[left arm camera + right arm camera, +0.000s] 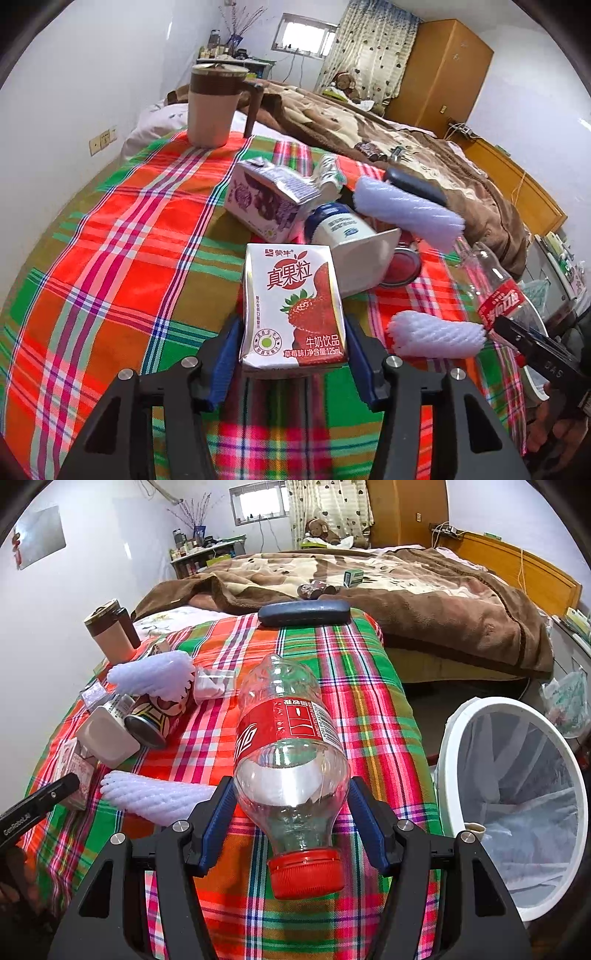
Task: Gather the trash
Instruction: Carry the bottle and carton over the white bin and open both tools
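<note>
Plaid cloth [110,258] still holds most of the trash. Your left gripper [293,354] has its fingers clamped on the strawberry milk carton [293,295]. Past it lie a purple carton [266,199], yogurt bottle [347,229], can [159,716] and two foam sleeves [436,334], all uncollected. Your right gripper [291,812] is pinching the cola bottle [288,746], cap toward you. White bin [454,760] sits right, apparently nothing dropped yet.

plaid-covered table [332,672], cartons, foam sleeves, mug [212,107]
</note>
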A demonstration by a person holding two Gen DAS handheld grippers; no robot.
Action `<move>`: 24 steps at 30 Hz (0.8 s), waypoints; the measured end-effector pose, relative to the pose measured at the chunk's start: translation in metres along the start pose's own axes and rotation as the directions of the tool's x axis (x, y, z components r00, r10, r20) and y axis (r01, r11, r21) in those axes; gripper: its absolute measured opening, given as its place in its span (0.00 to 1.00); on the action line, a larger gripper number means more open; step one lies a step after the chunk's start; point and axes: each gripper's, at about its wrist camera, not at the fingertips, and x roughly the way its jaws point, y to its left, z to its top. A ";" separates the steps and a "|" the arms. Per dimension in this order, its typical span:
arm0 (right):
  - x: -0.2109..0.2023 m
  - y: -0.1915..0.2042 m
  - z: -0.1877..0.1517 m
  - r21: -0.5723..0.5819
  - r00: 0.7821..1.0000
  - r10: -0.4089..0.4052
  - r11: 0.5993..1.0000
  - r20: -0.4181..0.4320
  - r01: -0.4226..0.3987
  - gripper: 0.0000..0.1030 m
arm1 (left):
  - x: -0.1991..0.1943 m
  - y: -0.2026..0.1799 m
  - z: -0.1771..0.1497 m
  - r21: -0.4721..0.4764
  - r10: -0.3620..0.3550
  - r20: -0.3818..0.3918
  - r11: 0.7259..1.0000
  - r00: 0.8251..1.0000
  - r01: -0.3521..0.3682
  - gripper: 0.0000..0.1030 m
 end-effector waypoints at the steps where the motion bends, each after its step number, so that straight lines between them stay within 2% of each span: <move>1: -0.001 -0.001 0.000 0.002 1.000 0.001 1.000 0.003 -0.001 0.61 | -0.003 -0.002 0.000 0.002 -0.002 0.005 1.000 1.000 0.002 0.53; 13: -0.022 -0.011 -0.002 0.023 0.999 0.022 0.999 0.047 -0.023 0.61 | -0.037 -0.025 -0.001 0.039 -0.048 0.064 0.998 0.997 0.045 0.53; 24: -0.046 -0.030 -0.003 0.056 0.995 0.018 0.998 0.095 -0.023 0.61 | -0.052 -0.077 -0.003 0.131 -0.128 0.076 0.984 0.989 0.117 0.53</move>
